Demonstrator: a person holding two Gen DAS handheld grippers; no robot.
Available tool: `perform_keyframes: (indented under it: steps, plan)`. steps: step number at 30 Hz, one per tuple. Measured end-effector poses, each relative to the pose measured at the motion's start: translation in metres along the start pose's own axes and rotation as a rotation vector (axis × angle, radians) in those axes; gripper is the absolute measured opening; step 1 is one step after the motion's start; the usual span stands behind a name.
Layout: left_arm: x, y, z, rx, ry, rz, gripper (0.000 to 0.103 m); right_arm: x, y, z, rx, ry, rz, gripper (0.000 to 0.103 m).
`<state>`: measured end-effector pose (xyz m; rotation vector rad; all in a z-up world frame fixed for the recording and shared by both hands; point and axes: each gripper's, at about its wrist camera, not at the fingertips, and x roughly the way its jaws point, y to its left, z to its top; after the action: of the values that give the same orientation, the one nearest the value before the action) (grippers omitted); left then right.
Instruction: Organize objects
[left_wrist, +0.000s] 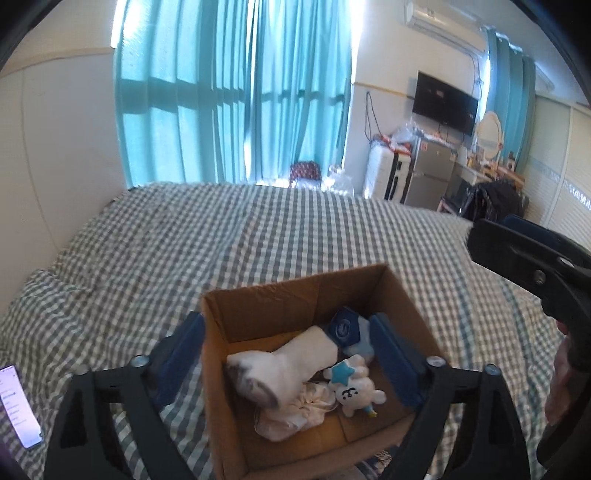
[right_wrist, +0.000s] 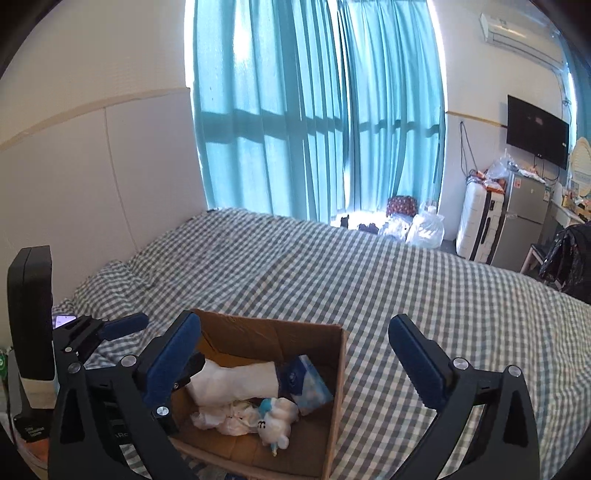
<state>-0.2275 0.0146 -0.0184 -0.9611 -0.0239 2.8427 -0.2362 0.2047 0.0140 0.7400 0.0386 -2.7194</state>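
An open cardboard box (left_wrist: 258, 295) (right_wrist: 338, 373) sits on the checked bed. Inside lie a white sock with a grey toe (left_wrist: 284, 365) (right_wrist: 236, 384), a blue tissue pack (left_wrist: 349, 328) (right_wrist: 308, 384), a small white plush with a blue star (left_wrist: 354, 387) (right_wrist: 275, 415) and a crumpled white cloth (left_wrist: 295, 410) (right_wrist: 221, 419). My left gripper (left_wrist: 291, 354) is open and empty, its jaws straddling the box's left wall and reaching inside. My right gripper (right_wrist: 295, 365) is open and empty above the box's right side. It also shows at the right edge of the left wrist view (left_wrist: 532, 266).
The grey-and-white checked bed (left_wrist: 258, 236) (right_wrist: 424, 280) spreads out beyond the box. A lit phone (left_wrist: 18, 406) lies at the left on the bed. Teal curtains (right_wrist: 317, 110), a white suitcase (right_wrist: 478, 221), a fridge (right_wrist: 524, 225) and a wall television (right_wrist: 537, 131) stand behind.
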Motion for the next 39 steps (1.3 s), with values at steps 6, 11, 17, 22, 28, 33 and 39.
perform_keyframes:
  steps: [6,11,17,22,28,33,39]
  plan:
    - [-0.048,0.001,0.008,-0.011,-0.060,0.009,0.099,-0.065,0.010,0.006,-0.047,-0.055,-0.030,0.103]
    - [-0.081,-0.001,0.008,0.001,-0.095,0.041,0.100,-0.105,0.018,0.002,-0.084,-0.069,-0.044,0.103]
    - [-0.104,0.000,-0.008,-0.004,-0.096,0.066,0.103,-0.136,0.017,-0.014,-0.066,-0.044,0.007,0.103]
    - [-0.106,0.003,-0.031,-0.020,-0.054,0.090,0.103,-0.149,0.024,-0.031,-0.092,-0.033,0.026,0.103]
    - [-0.106,0.013,-0.063,-0.073,-0.014,0.112,0.103,-0.153,0.027,-0.056,-0.136,-0.008,0.021,0.103]
    - [-0.100,0.018,-0.092,-0.082,0.015,0.150,0.103,-0.140,0.031,-0.087,-0.150,0.030,0.039,0.103]
    - [-0.077,0.018,-0.137,-0.068,0.092,0.157,0.103,-0.102,0.036,-0.130,-0.164,0.130,0.024,0.103]
